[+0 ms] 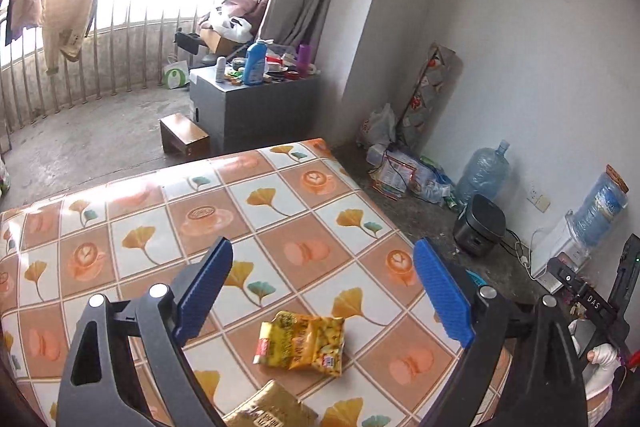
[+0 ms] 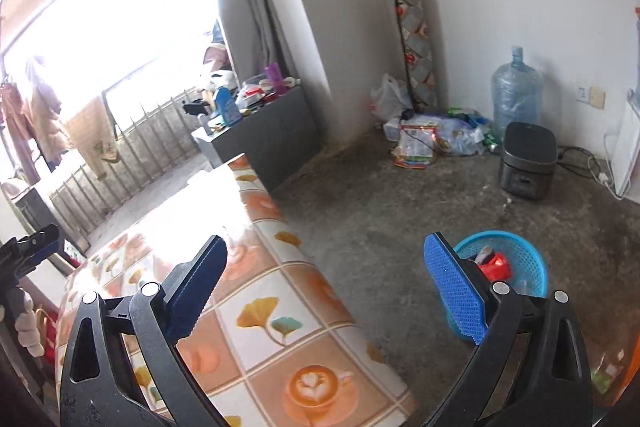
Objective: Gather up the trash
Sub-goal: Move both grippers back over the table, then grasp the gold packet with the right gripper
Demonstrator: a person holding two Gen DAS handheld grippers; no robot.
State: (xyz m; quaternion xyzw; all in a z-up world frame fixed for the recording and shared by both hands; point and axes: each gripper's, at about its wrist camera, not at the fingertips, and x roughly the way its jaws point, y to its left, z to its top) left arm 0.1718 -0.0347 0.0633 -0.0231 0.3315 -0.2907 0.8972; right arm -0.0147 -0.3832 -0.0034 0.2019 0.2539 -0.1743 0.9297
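The left gripper (image 1: 324, 291) has its jaws wide open and empty. Under it a yellow bag (image 1: 302, 343) lies near the table's (image 1: 280, 195) right edge. The right gripper (image 2: 326, 293) is wide open too, empty. A blue basket (image 2: 524, 259) with trash sits on the floor.

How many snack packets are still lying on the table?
2: a yellow snack packet in the middle of the tablecloth, and a golden packet at the picture's bottom edge, partly cut off. More may be hidden.
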